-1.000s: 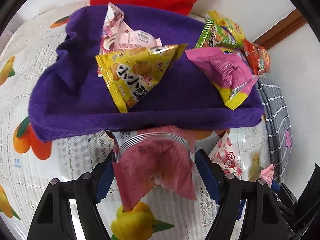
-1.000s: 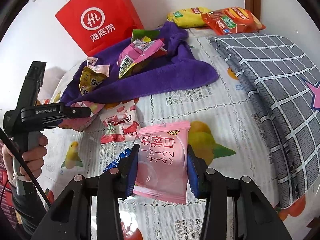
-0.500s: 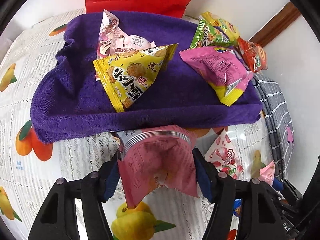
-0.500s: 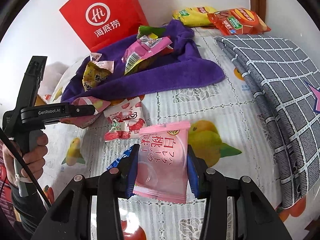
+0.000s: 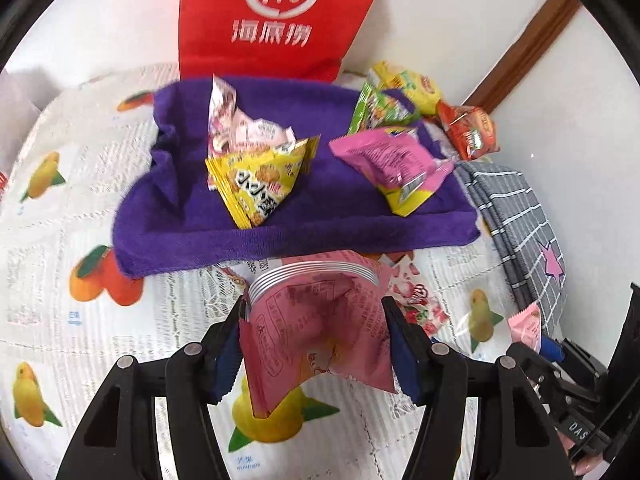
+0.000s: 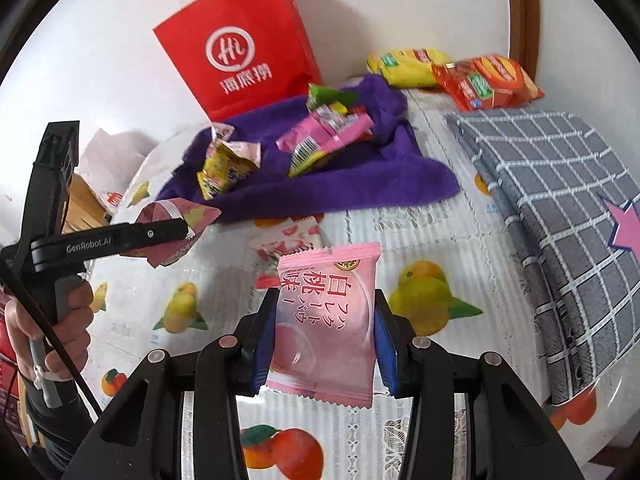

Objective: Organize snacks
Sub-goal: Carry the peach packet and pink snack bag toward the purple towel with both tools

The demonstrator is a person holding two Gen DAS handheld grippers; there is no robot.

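My left gripper (image 5: 314, 308) is closing on a crumpled dark-pink snack packet (image 5: 316, 332); its pads press the sides and the packet hangs above the tablecloth, just short of the purple towel (image 5: 312, 208). The right wrist view shows that same gripper (image 6: 176, 232) held by a hand at the left. My right gripper (image 6: 326, 300) is shut on a flat pale-pink peach packet (image 6: 326, 328), lifted off the table. On the towel lie a yellow triangular packet (image 5: 260, 184), a pink-and-yellow packet (image 5: 396, 164) and a green packet (image 5: 380, 112).
A red paper bag (image 6: 240, 64) stands behind the towel against the wall. A strawberry-print packet (image 6: 288, 240) lies on the fruit-print tablecloth between the grippers. A folded grey checked cloth (image 6: 560, 200) covers the right side, with red (image 6: 488, 84) and yellow (image 6: 404, 66) packs behind it.
Both grippers have risen with their packets. The left jaws have narrowed on the dark-pink packet and crumpled it. The right grip is unchanged.
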